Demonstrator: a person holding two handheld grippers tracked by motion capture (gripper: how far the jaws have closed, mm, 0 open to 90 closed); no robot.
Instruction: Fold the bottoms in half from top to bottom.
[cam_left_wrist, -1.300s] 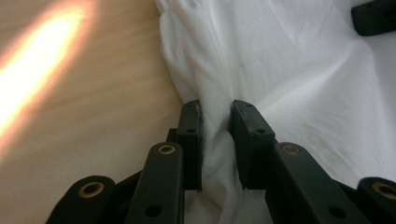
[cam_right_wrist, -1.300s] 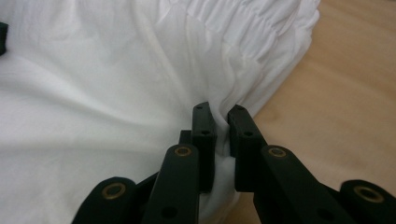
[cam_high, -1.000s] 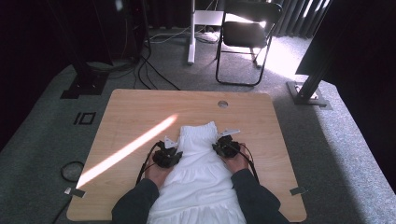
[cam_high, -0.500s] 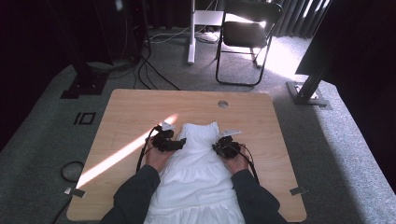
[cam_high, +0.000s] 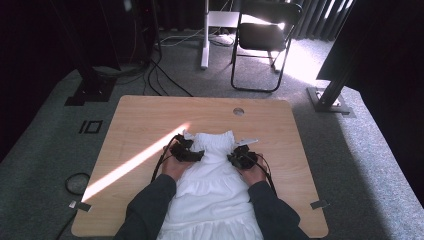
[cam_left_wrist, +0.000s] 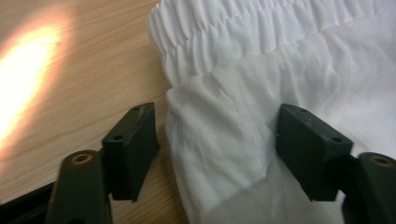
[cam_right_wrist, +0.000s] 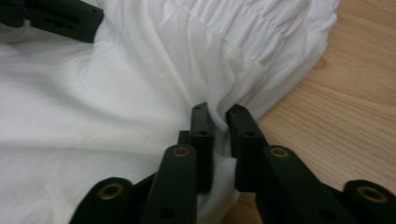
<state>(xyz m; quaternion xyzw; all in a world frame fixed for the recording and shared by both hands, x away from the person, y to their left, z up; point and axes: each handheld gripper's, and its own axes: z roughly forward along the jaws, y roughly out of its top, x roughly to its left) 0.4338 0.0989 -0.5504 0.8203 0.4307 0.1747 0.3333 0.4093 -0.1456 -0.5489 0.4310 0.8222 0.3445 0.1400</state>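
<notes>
Dress (cam_high: 212, 185) lies flat on the table (cam_high: 140, 120), white, its gathered elastic band at the far end, between the two tongs. Left gripper (cam_left_wrist: 212, 140) stands released: its jaws have just been opening and now straddle the cloth's left edge with clear gaps, one jaw over bare wood, the other over the fabric, neither pad pressing. Right gripper (cam_right_wrist: 217, 128) is nearly clenched, its jaws having just been easing apart; a fold of the dress near the right edge, just below the band, is pinched up between the pads. In the high view both hands rest beside the bodice, left gripper (cam_high: 187, 151) and right gripper (cam_high: 242, 157) well apart
</notes>
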